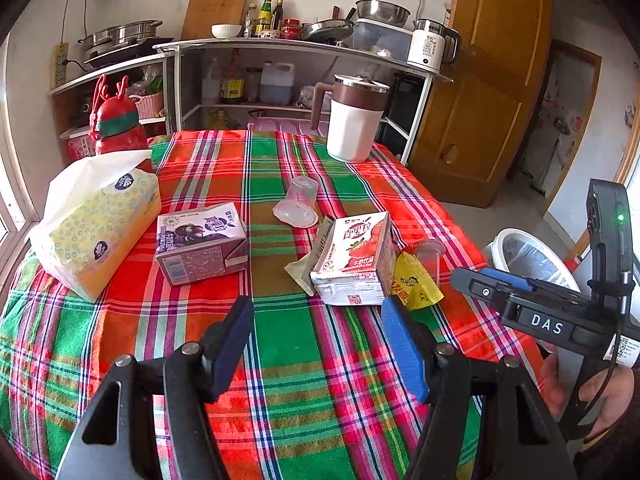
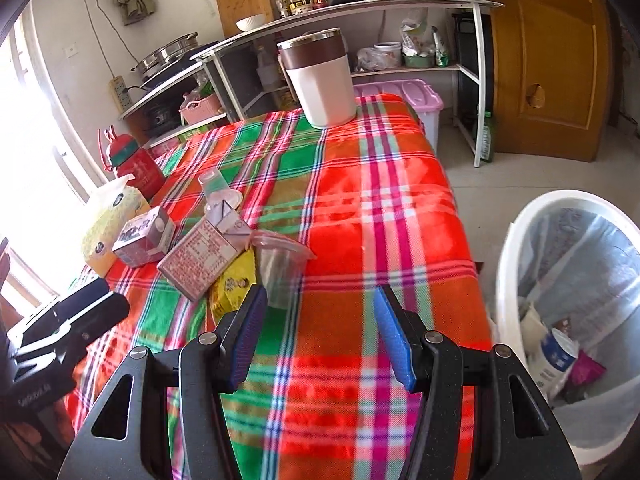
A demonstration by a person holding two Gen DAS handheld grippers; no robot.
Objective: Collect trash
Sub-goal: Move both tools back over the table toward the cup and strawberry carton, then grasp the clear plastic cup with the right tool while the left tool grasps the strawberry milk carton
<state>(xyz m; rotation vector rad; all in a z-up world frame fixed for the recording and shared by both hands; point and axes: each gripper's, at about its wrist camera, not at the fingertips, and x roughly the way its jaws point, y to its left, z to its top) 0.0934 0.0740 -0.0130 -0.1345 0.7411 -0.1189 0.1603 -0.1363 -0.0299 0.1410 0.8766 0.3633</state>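
Note:
On the plaid tablecloth (image 1: 288, 360) lie a purple drink carton (image 1: 200, 244), a strawberry drink carton (image 1: 354, 258), a yellow wrapper (image 1: 414, 280), a clear cup on its side (image 1: 298, 202) and a second clear cup (image 1: 430, 254) beside the wrapper. My left gripper (image 1: 318, 320) is open and empty, just short of the strawberry carton. My right gripper (image 2: 320, 312) is open and empty, with its left finger close to the clear cup (image 2: 280, 268) and the yellow wrapper (image 2: 232, 284). It also shows at the right of the left wrist view (image 1: 492, 280). A white trash bin (image 2: 508, 264) stands on the floor right of the table.
A tissue pack (image 1: 96, 224) and a red bottle (image 1: 118, 128) sit at the table's left. A white and brown jug (image 1: 354, 124) stands at the far edge. Shelves with cookware stand behind. The bin holds some trash (image 2: 556, 356).

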